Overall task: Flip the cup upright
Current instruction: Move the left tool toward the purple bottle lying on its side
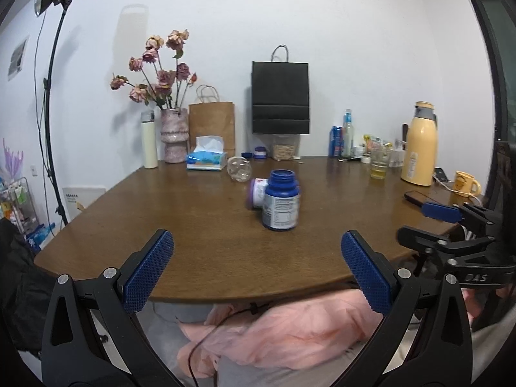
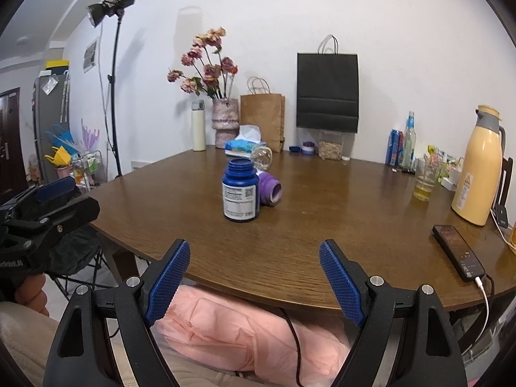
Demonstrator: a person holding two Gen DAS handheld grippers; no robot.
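Wooden table (image 1: 200, 225), clear cup (image 1: 239, 169) sideways (outline faint), both tongs (image 1: 254, 271) (image 2: 254, 282) agape, empty.

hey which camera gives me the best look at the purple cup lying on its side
The right wrist view: the purple cup lies beside the blue bottle with its open mouth and ribbed side showing. In the left wrist view the bottle hides most of the cup.

Table (image 1: 200, 225): brown wood grain. Ahead of the left gripper (image 1: 254, 271), whose pads (image 1: 148, 271) are blue and cross-hatched on black arms, stands a dark blue bottle (image 1: 281, 204) with a white label; the cup (image 2: 271, 188) beside it is purple. Beyond: black bag (image 1: 280, 96), yellow flask (image 1: 419, 148).
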